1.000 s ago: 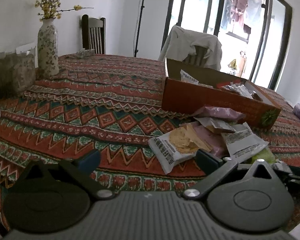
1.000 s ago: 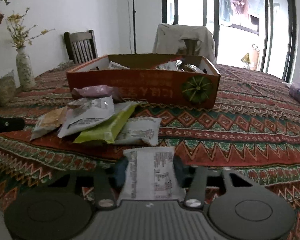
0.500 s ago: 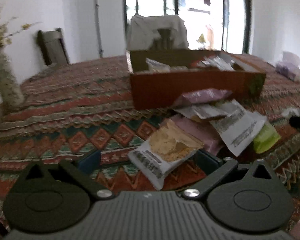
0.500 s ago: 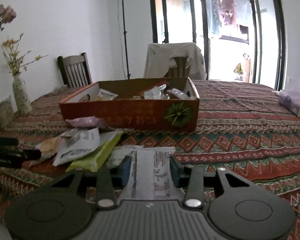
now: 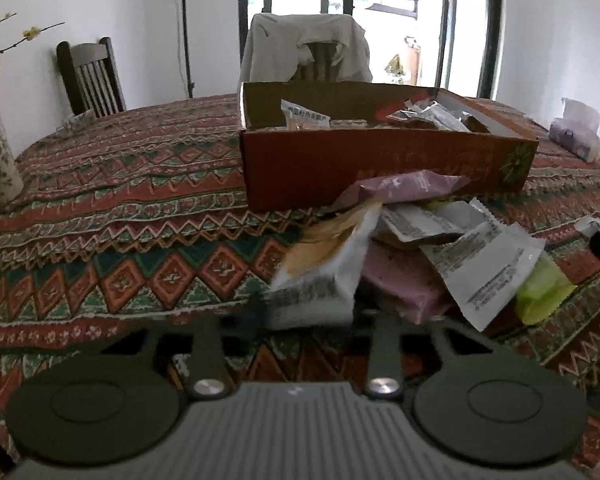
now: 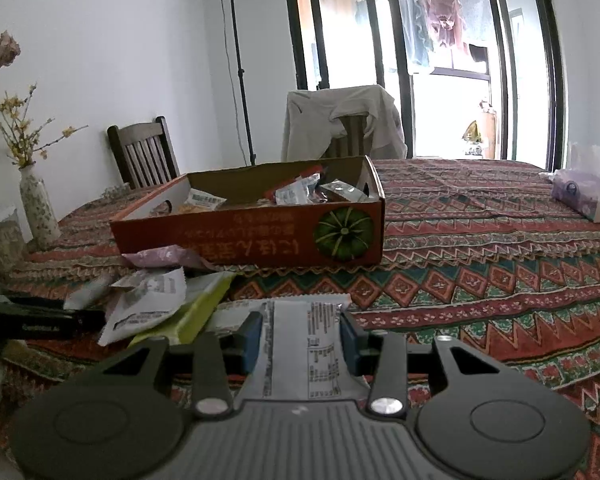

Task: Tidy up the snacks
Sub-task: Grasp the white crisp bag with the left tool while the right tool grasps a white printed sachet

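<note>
An orange cardboard box [image 5: 379, 160] with several snack packets inside stands mid-table; it also shows in the right wrist view [image 6: 260, 236]. A pile of loose snack packets [image 5: 451, 248] lies in front of it. My left gripper [image 5: 305, 312] is shut on a white cracker packet [image 5: 323, 268], lifted at the pile's left edge. My right gripper [image 6: 300, 332] is shut on a white printed packet [image 6: 300, 344] and holds it above the table, in front of the box. The left gripper's black body [image 6: 40, 320] shows at the left of the right wrist view.
A patterned tablecloth [image 5: 120, 220] covers the table. A flowered vase [image 6: 38, 208] stands at the left. A purple tissue pack [image 6: 579, 196] lies at the right. Two chairs [image 5: 90, 76] stand behind the table.
My left gripper has swung toward the pile and closed on the cracker packet, lifting it. My right gripper has risen with its white packet held.
</note>
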